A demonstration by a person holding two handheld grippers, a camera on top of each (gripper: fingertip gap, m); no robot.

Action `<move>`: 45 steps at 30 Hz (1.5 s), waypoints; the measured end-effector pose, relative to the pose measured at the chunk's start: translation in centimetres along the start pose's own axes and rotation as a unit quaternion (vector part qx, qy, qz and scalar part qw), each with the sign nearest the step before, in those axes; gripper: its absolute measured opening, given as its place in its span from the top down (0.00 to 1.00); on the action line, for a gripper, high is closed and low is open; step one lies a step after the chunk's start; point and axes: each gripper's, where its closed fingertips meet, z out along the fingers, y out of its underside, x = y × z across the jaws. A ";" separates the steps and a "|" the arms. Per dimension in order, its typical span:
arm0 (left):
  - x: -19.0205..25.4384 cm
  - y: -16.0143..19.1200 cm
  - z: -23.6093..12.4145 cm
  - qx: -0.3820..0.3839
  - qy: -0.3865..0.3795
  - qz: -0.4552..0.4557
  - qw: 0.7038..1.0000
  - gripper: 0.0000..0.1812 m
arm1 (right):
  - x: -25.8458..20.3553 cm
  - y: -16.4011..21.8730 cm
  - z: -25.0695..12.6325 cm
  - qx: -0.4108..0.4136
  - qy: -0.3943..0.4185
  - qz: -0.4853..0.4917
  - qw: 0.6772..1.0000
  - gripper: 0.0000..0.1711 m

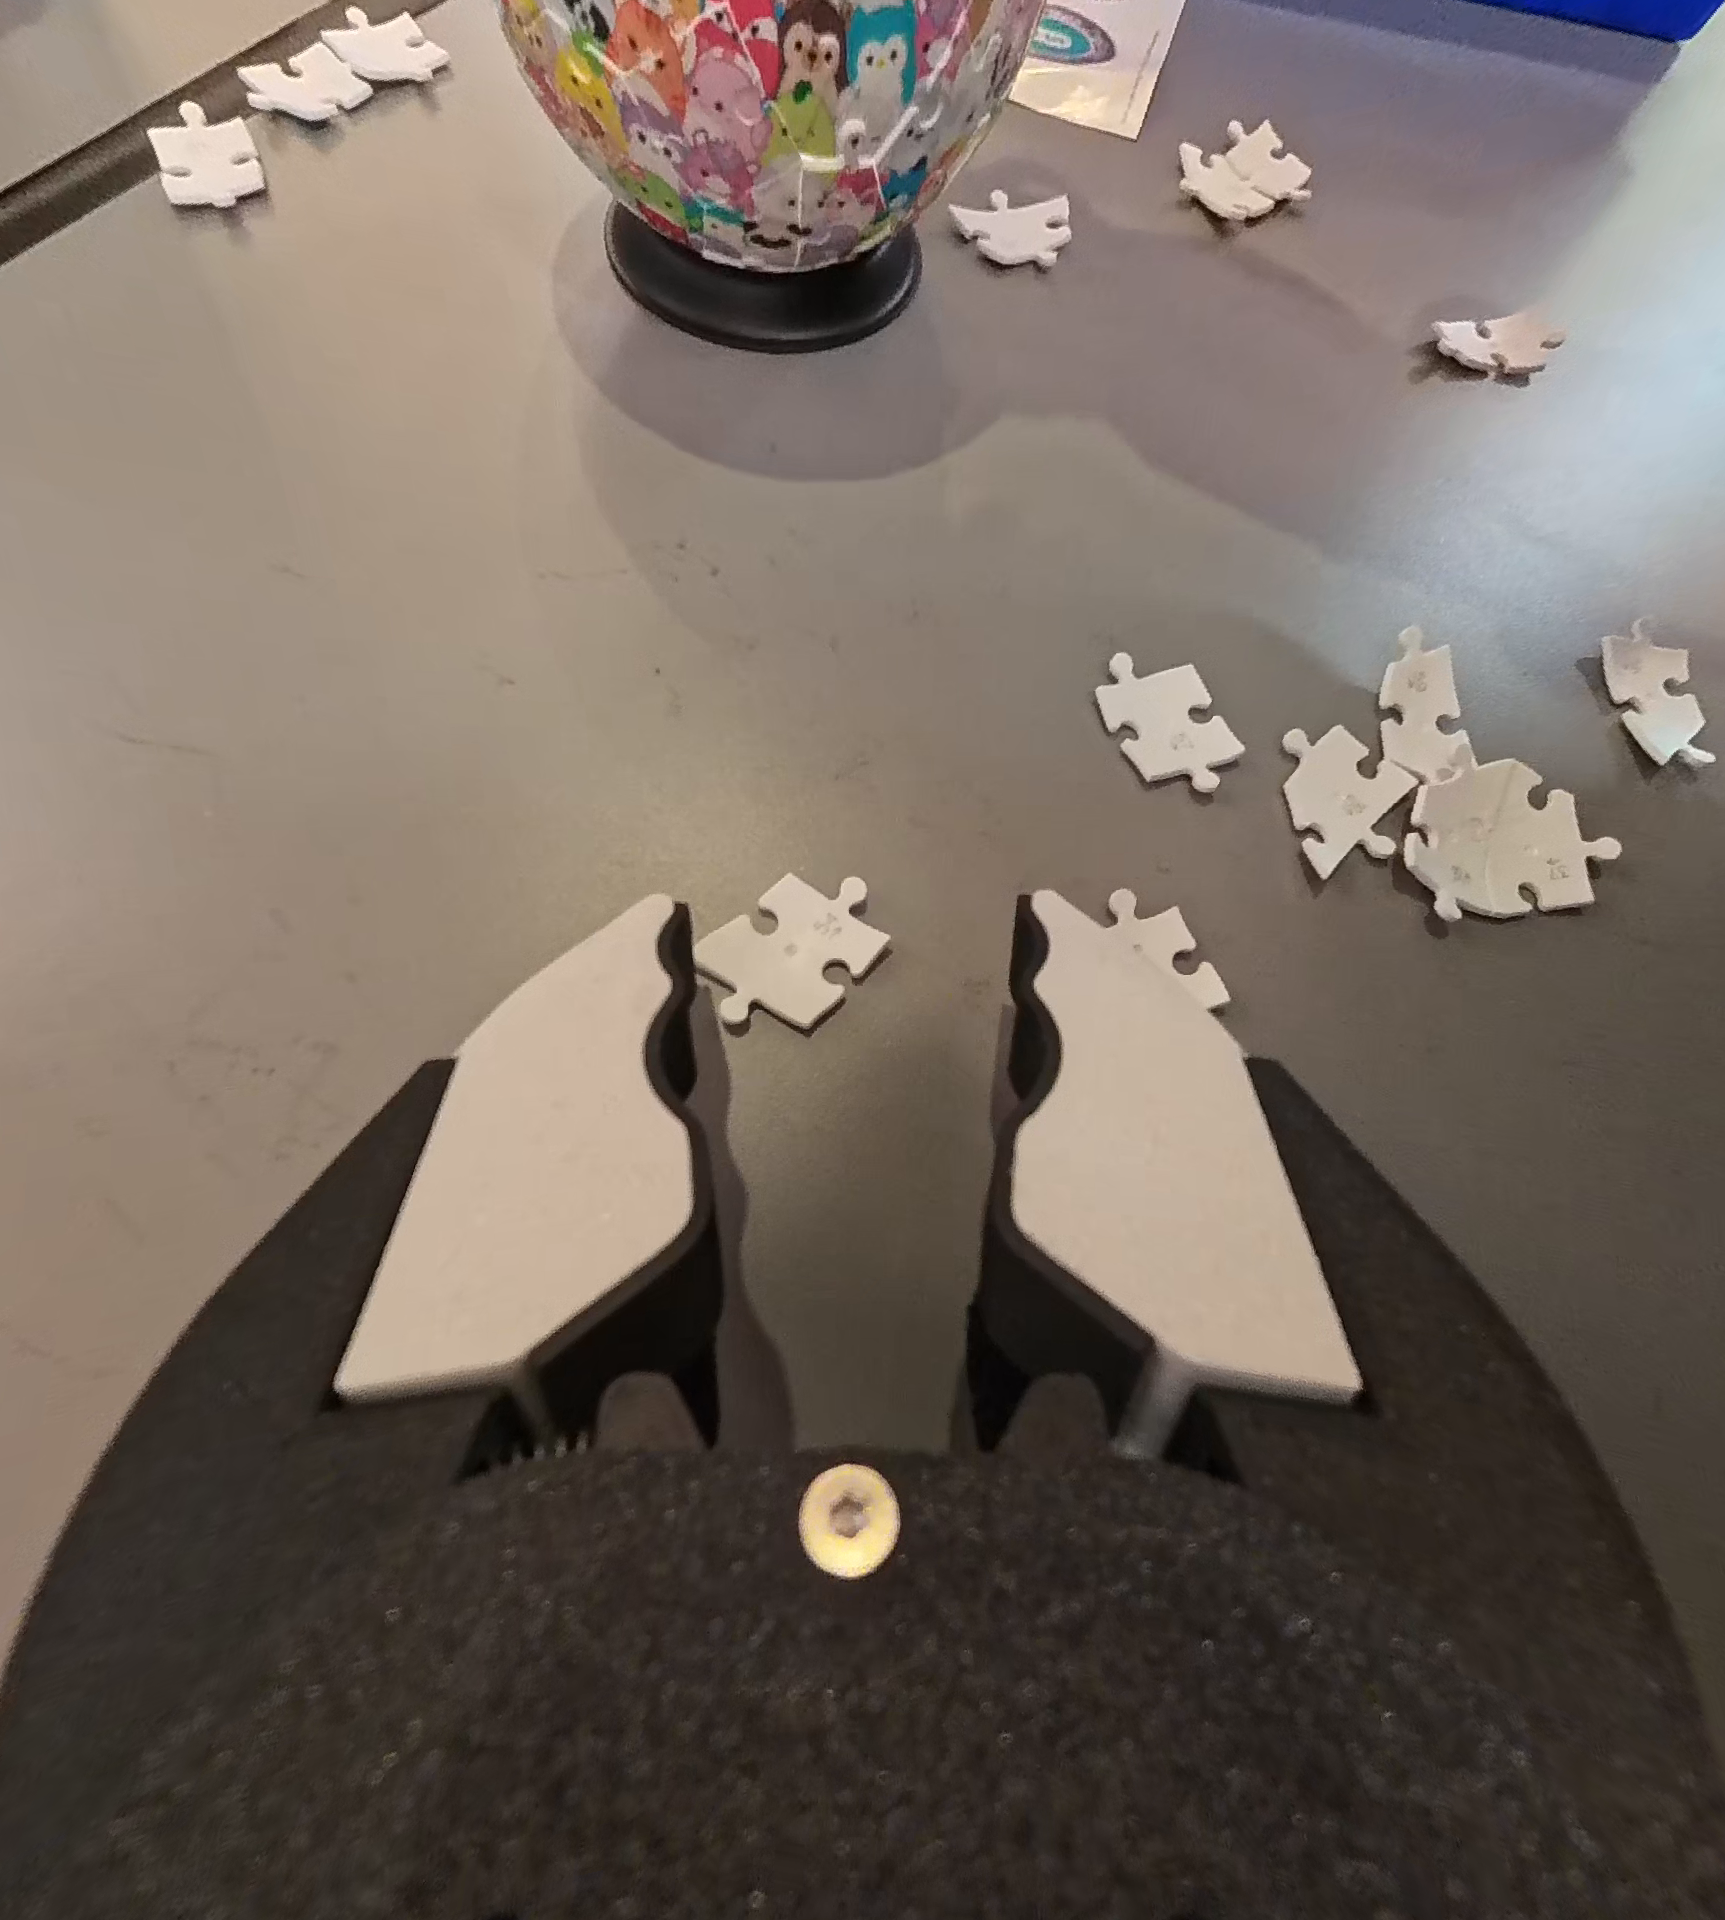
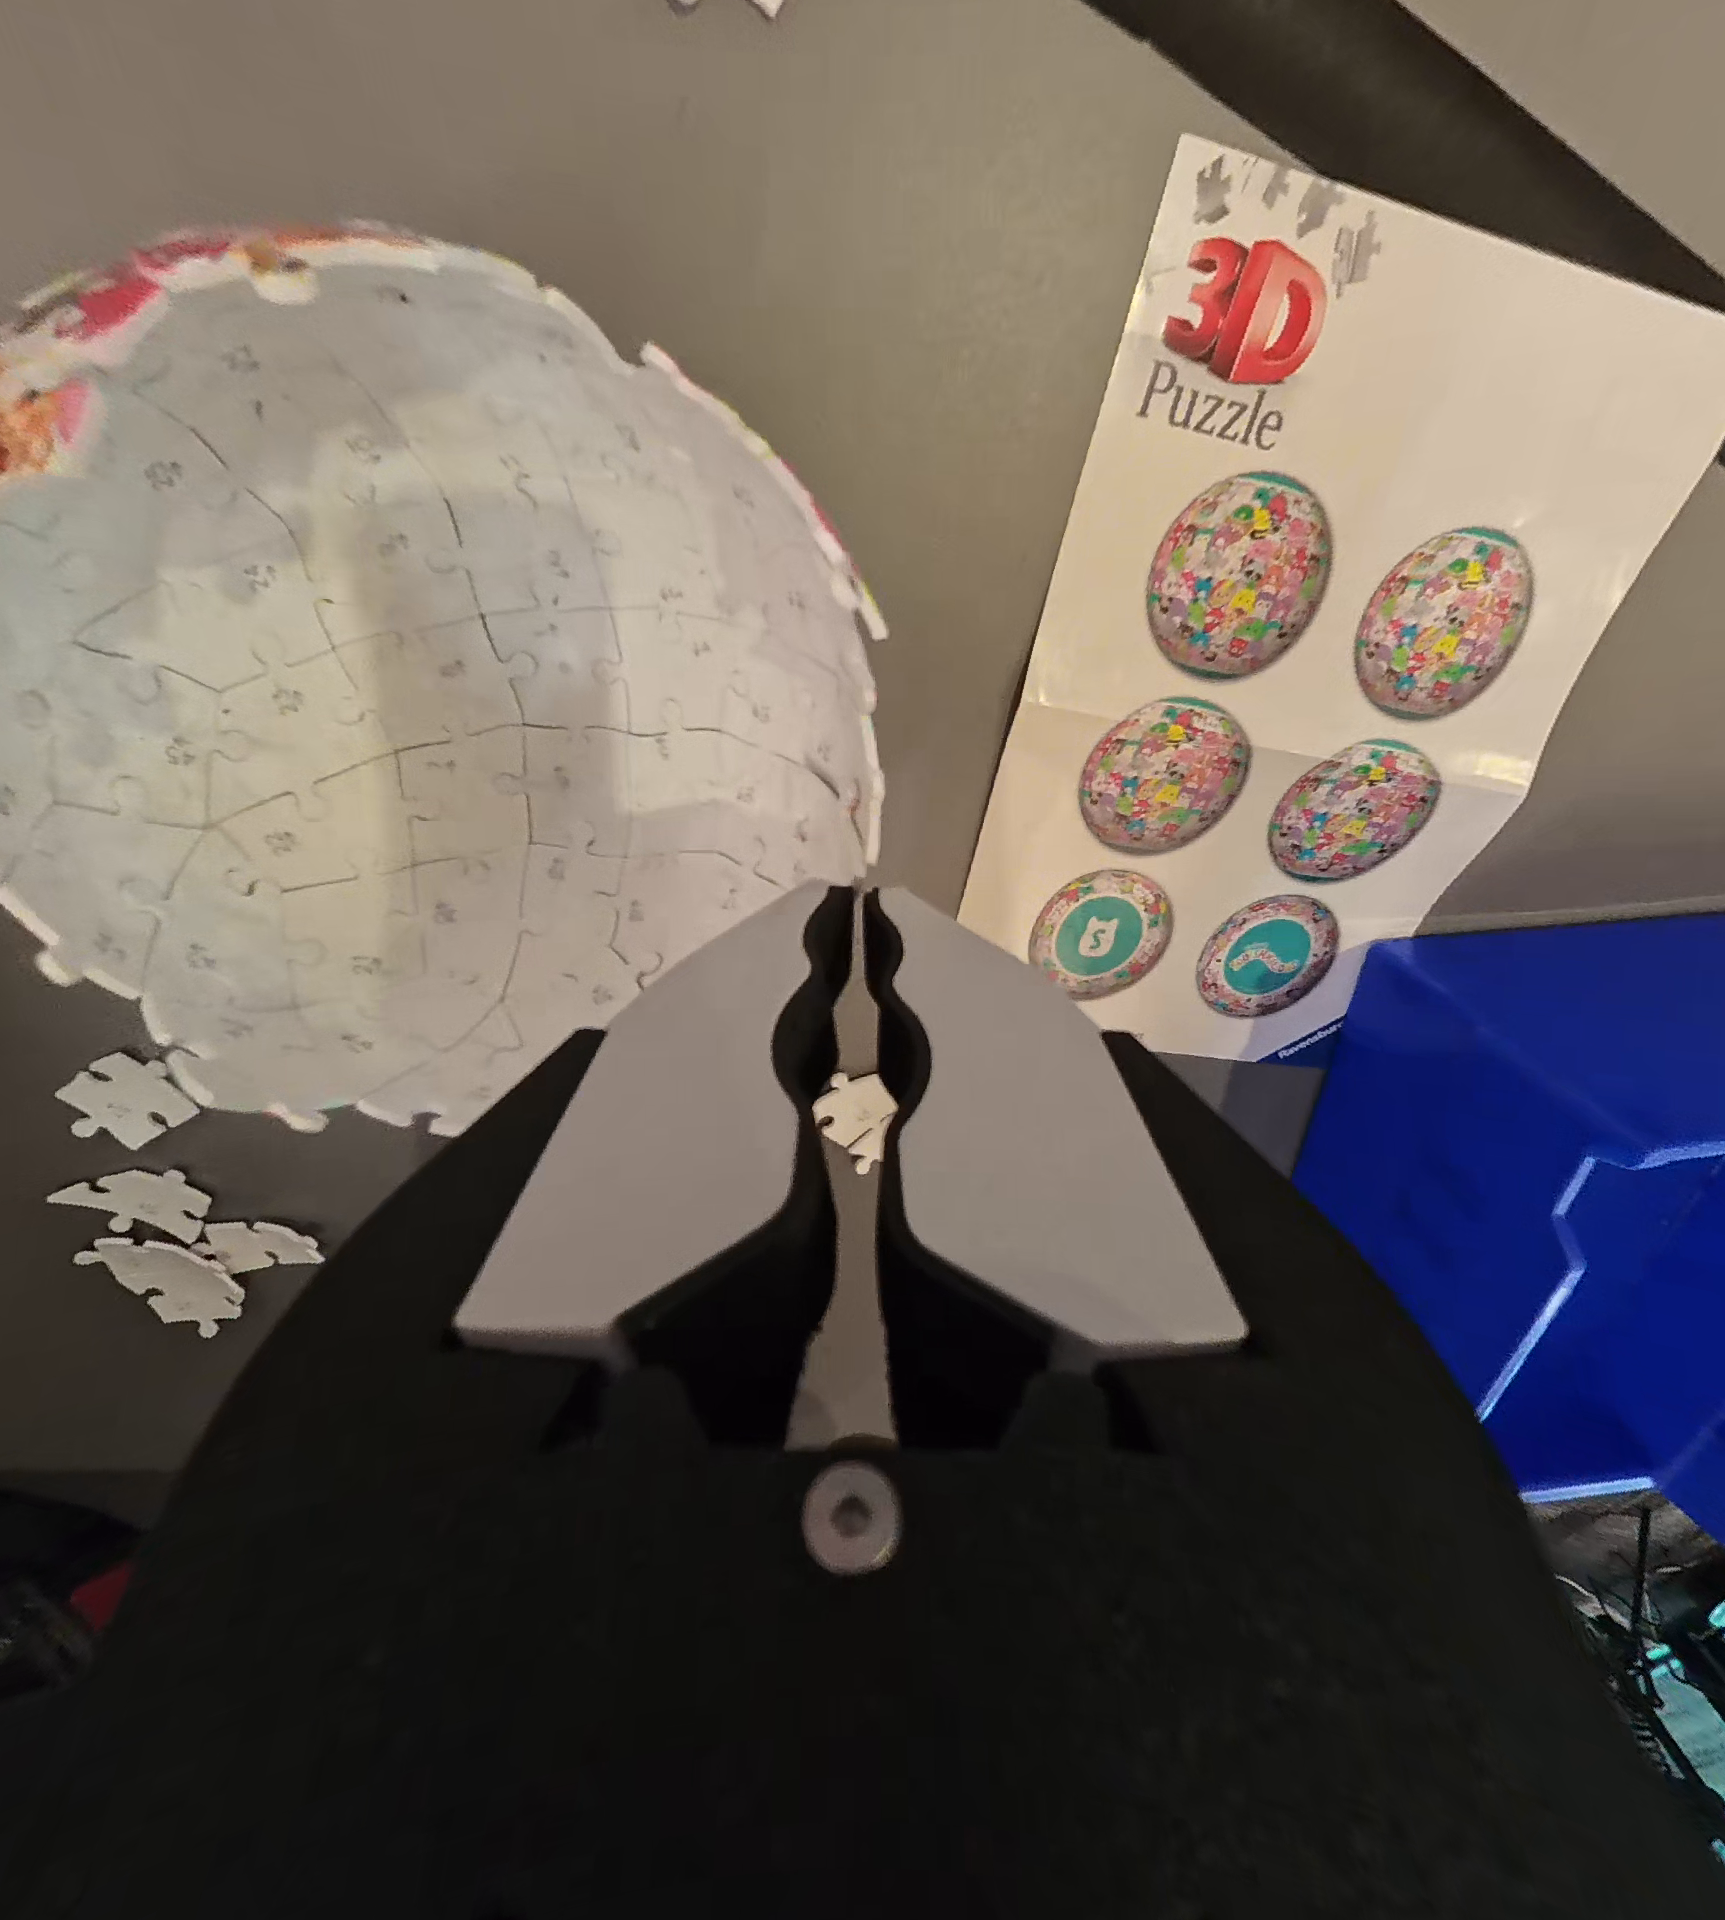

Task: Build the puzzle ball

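Left gripper [image 1: 850, 935] spread wide, empty, a loose piece [image 1: 798, 954] just ahead. Right gripper [image 2: 860, 902] pinched closed at the puzzle ball [image 2: 390, 675] rim. Next: probably straddle that piece squarely.

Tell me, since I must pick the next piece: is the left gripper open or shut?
Open. The left gripper shows bare table between its spread fingers, holding nothing; a loose white piece lies by its tip.
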 end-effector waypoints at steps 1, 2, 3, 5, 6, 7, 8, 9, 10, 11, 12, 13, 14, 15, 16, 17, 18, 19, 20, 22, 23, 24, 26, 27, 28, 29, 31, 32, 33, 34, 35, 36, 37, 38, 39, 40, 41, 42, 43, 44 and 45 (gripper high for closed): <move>0.0 0.0 0.0 -0.001 0.000 0.000 1.000 0.68 | -0.1 0.0 0.0 -0.001 0.000 -0.002 1.000 0.99; 0.0 0.0 0.0 -0.001 0.000 0.000 1.000 0.68 | -0.1 0.0 0.1 -0.004 0.001 -0.003 1.000 0.99; 0.0 0.0 0.0 -0.001 0.000 0.000 1.000 0.68 | -0.1 0.0 0.2 -0.005 0.003 -0.004 1.000 0.99; 0.0 0.0 0.0 -0.001 0.000 -0.001 1.000 0.68 | -0.1 -0.1 0.2 -0.006 0.006 -0.003 1.000 0.99; 0.0 0.0 0.0 -0.001 0.000 -0.001 1.000 0.68 | -0.1 -0.1 0.2 -0.007 0.007 -0.003 1.000 0.98; 0.0 0.0 0.0 -0.001 0.001 -0.001 1.000 0.68 | -0.1 -0.2 0.2 -0.006 0.008 -0.005 1.000 0.98; 0.0 0.0 0.0 -0.001 0.001 -0.001 1.000 0.68 | 0.0 -0.2 0.2 -0.006 0.010 -0.005 1.000 0.97; 0.0 0.0 0.0 -0.001 0.001 -0.001 1.000 0.68 | 0.0 -0.2 0.2 -0.007 0.012 -0.006 1.000 0.97; 0.0 0.0 0.0 -0.001 0.000 -0.001 1.000 0.68 | 0.0 -0.2 0.2 -0.008 0.014 -0.007 1.000 0.97; 0.0 0.0 0.0 -0.001 0.000 0.000 1.000 0.68 | 0.1 -0.2 0.2 -0.008 0.017 -0.008 1.000 0.96; 0.0 0.0 0.0 -0.001 0.000 0.000 1.000 0.68 | 0.1 -0.2 0.2 -0.009 0.020 -0.011 1.000 0.95; 0.0 0.0 0.0 -0.001 0.000 -0.001 1.000 0.68 | 0.1 -0.2 0.2 -0.009 0.023 -0.013 1.000 0.95; 0.0 0.0 0.0 -0.001 0.000 -0.001 1.000 0.68 | 0.1 -0.2 0.2 -0.011 0.023 -0.014 1.000 0.95; 0.0 0.0 0.0 -0.001 0.000 -0.001 1.000 0.68 | 0.0 -0.2 0.3 -0.012 0.022 -0.015 1.000 0.96; 0.0 0.0 0.0 -0.001 0.000 -0.001 1.000 0.68 | 0.0 -0.3 0.3 -0.012 0.021 -0.015 1.000 0.97; 0.0 0.0 0.0 -0.001 0.001 -0.001 1.000 0.68 | -0.1 -0.2 0.3 -0.013 0.021 -0.015 1.000 0.98; 0.0 0.0 0.0 -0.001 0.001 -0.001 1.000 0.68 | 0.0 -0.3 0.3 -0.014 0.023 -0.015 1.000 0.98; 0.0 0.0 0.0 -0.001 0.000 -0.001 1.000 0.68 | 0.0 -0.3 0.3 -0.013 0.024 -0.015 1.000 0.98; 0.0 0.0 0.0 -0.001 0.000 -0.001 1.000 0.68 | 0.0 -0.3 0.3 -0.013 0.025 -0.015 0.999 0.98; 0.0 0.0 0.0 -0.001 0.000 -0.001 1.000 0.68 | 0.2 -0.3 0.2 -0.012 0.033 -0.017 0.999 0.93; 0.0 0.0 0.0 -0.001 0.000 -0.001 1.000 0.68 | 0.2 -0.4 0.2 -0.011 0.035 -0.018 0.999 0.89; 0.0 0.0 0.0 -0.001 0.000 -0.001 1.000 0.68 | 0.1 -0.4 0.2 -0.011 0.032 -0.019 0.999 0.87; 0.0 0.0 0.0 -0.001 0.000 -0.001 1.000 0.68 | 0.0 -0.7 0.3 -0.008 0.028 -0.030 0.999 0.85; 0.0 0.0 0.0 -0.001 0.000 -0.001 1.000 0.68 | 0.0 -0.7 0.5 -0.010 0.031 -0.038 0.999 0.84; 0.0 0.0 0.0 -0.001 0.000 -0.001 1.000 0.68 | 0.1 -0.7 0.7 -0.015 0.035 -0.047 0.998 0.83; 0.0 0.0 0.0 -0.001 0.000 -0.001 1.000 0.68 | 0.1 -0.8 1.0 -0.021 0.036 -0.054 0.998 0.82; 0.0 0.0 0.0 -0.001 0.000 -0.001 1.000 0.68 | 0.2 -1.0 1.5 -0.028 0.037 -0.061 0.997 0.82; -0.1 0.0 0.0 -0.001 0.000 -0.001 1.000 0.68 | 0.2 -1.2 1.6 -0.026 0.034 -0.061 0.997 0.82; -0.1 0.0 0.0 -0.001 0.001 -0.002 1.000 0.68 | 0.1 -1.4 1.7 -0.023 0.029 -0.060 0.998 0.85; -0.1 0.0 0.0 0.000 0.001 -0.003 1.000 0.68 | 0.0 -1.6 1.7 -0.020 0.026 -0.057 0.998 0.87; -0.1 0.0 0.0 0.000 0.001 -0.003 1.000 0.68 | 0.1 -1.7 1.7 -0.021 0.024 -0.055 0.998 0.89; -0.1 0.0 0.0 0.001 0.002 -0.004 1.000 0.68 | 0.1 -1.8 1.7 -0.021 0.021 -0.054 0.998 0.91; -0.1 0.0 0.0 0.001 0.002 -0.005 1.000 0.68 | 0.1 -1.8 1.7 -0.022 0.020 -0.053 0.998 0.92; -0.1 0.0 0.0 0.002 0.003 -0.005 1.000 0.68 | 0.2 -1.8 1.7 -0.024 0.022 -0.052 0.998 0.94; -0.1 0.0 0.0 0.001 0.003 -0.005 1.000 0.68 | 0.2 -1.7 1.8 -0.025 0.021 -0.052 0.998 0.93; -0.1 0.0 0.0 0.001 0.003 -0.005 1.000 0.68 | 0.1 -1.7 1.8 -0.026 0.020 -0.052 0.998 0.93; -0.1 0.0 0.0 0.001 0.002 -0.004 1.000 0.68 | 0.1 -1.7 1.8 -0.027 0.019 -0.052 0.998 0.93; -0.1 0.0 0.0 0.001 0.002 -0.004 1.000 0.68 | 0.1 -1.7 1.8 -0.028 0.018 -0.052 0.998 0.94; -0.1 0.0 0.0 0.000 0.002 -0.004 1.000 0.68 | 0.1 -1.7 1.9 -0.030 0.020 -0.052 0.998 0.94; -0.1 0.0 0.0 0.000 0.002 -0.004 1.000 0.68 | 0.1 -1.6 1.9 -0.031 0.022 -0.053 0.998 0.95; -0.1 0.0 0.0 0.000 0.002 -0.004 1.000 0.68 | 0.1 -1.6 2.0 -0.032 0.023 -0.053 0.998 0.95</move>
